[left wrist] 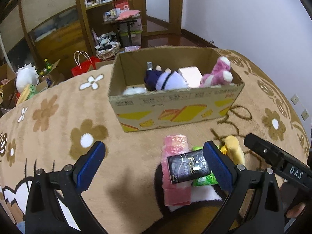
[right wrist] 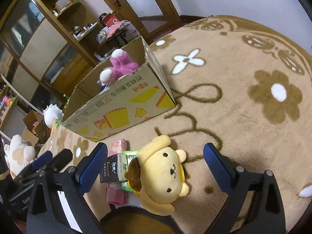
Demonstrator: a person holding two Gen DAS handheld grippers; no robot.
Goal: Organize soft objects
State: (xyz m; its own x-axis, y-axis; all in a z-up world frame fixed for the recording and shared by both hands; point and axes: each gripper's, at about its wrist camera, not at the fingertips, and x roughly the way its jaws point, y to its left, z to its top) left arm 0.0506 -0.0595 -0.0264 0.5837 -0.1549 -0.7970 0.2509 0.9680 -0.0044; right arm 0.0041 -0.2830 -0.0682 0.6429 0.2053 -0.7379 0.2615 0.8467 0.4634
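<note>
- Your cardboard box [left wrist: 175,109] sits on the far side of the flowered carpet [left wrist: 58,105]. It already holds a pink plush [left wrist: 218,74] at its right end, a purple-and-lilac doll [left wrist: 165,80], a pale pink pack [left wrist: 192,76] and something white [left wrist: 134,90] at the near left. By my reckoning the sorting is about half done.
- Still outside, near you, is a small pile: the yellow dog plush [right wrist: 161,173] on the right, touching a green pack [right wrist: 128,156], with a black tissue pack [left wrist: 188,165] lying across a pink tissue pack [left wrist: 175,175].
- Your right hand-held gripper [right wrist: 156,167] is spread wide around the dog plush, gripping nothing yet.
- Your left hand-held gripper [left wrist: 154,165] is also wide open and empty; its right pad sits just beside the black pack.
- Writing: the black pack reads "Face". The box's yellow print carries characters too small to read. The right gripper's body, seen from the left wrist, shows "DAS".
</note>
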